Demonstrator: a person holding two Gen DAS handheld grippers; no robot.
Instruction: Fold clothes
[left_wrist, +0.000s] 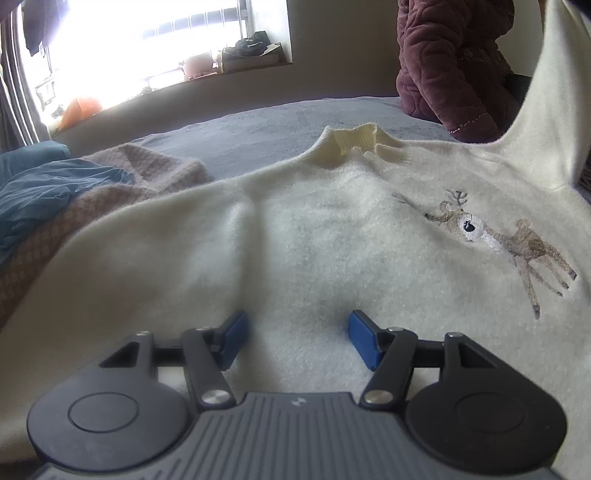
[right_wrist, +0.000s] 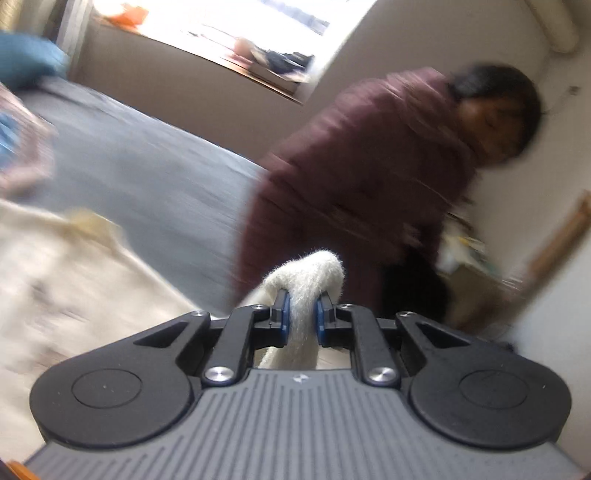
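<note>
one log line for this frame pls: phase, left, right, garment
phase: sleeve fold | left gripper: open over sweater body | right gripper: shut on sleeve, lifted | cream sweater: flat on grey bed, deer side up

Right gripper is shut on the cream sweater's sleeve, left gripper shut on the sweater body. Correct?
Not quite. The left gripper is open: the left wrist view shows its blue pads apart over the cream sweater body, pinching nothing. The right gripper is shut on the sleeve, as you said.
</note>
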